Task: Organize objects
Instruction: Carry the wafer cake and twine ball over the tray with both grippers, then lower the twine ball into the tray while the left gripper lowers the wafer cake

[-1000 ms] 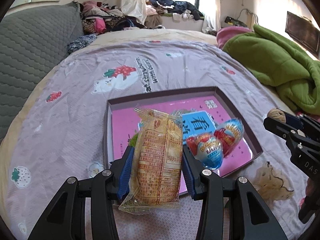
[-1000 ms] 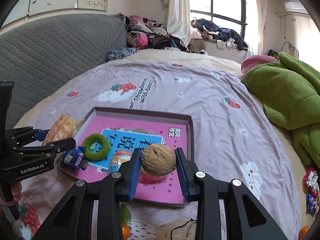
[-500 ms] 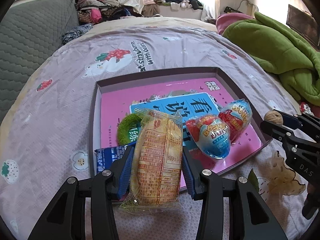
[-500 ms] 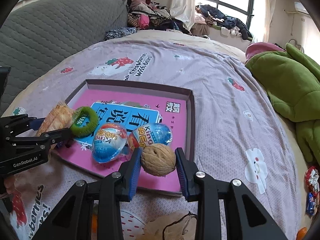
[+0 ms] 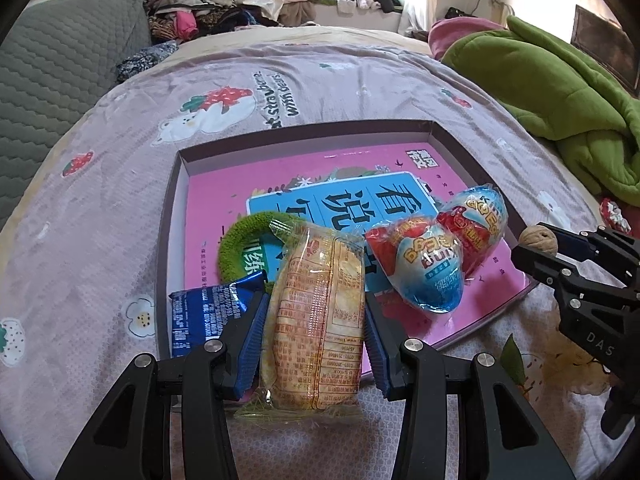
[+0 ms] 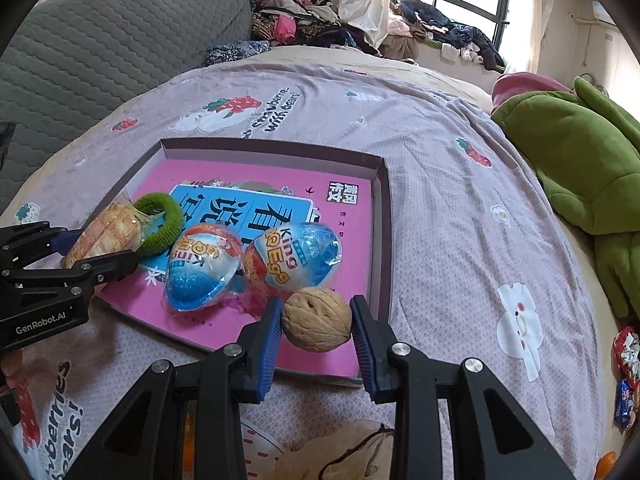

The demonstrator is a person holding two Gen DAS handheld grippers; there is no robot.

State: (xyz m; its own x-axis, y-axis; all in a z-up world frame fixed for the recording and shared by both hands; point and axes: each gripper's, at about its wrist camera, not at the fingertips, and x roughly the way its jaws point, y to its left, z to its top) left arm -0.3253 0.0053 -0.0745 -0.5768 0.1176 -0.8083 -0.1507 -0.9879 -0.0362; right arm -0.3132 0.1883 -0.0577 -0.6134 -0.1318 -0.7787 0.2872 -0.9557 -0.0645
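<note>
A shallow pink box lid (image 5: 208,200) (image 6: 376,216) lies on the bed. In it lie two blue-and-red toy eggs (image 5: 428,276) (image 6: 200,268), a green hair tie (image 5: 236,248) (image 6: 164,220) and a blue packet (image 5: 200,316). My left gripper (image 5: 314,316) is shut on a yellow snack packet (image 5: 316,320) (image 6: 104,232), held over the lid's near left corner. My right gripper (image 6: 316,320) is shut on a walnut (image 6: 316,318) (image 5: 538,238), held over the lid's near right corner.
A purple strawberry-print sheet (image 5: 120,152) covers the bed. A green blanket (image 5: 560,92) (image 6: 580,152) lies to the right. A grey quilted headboard (image 6: 100,48) stands at left. Clothes (image 6: 304,28) are piled at the back. Small wrappers (image 6: 626,364) lie at the right edge.
Both grippers have moved forward and down toward the lid with their loads. The lid and the eggs now look larger and closer.
</note>
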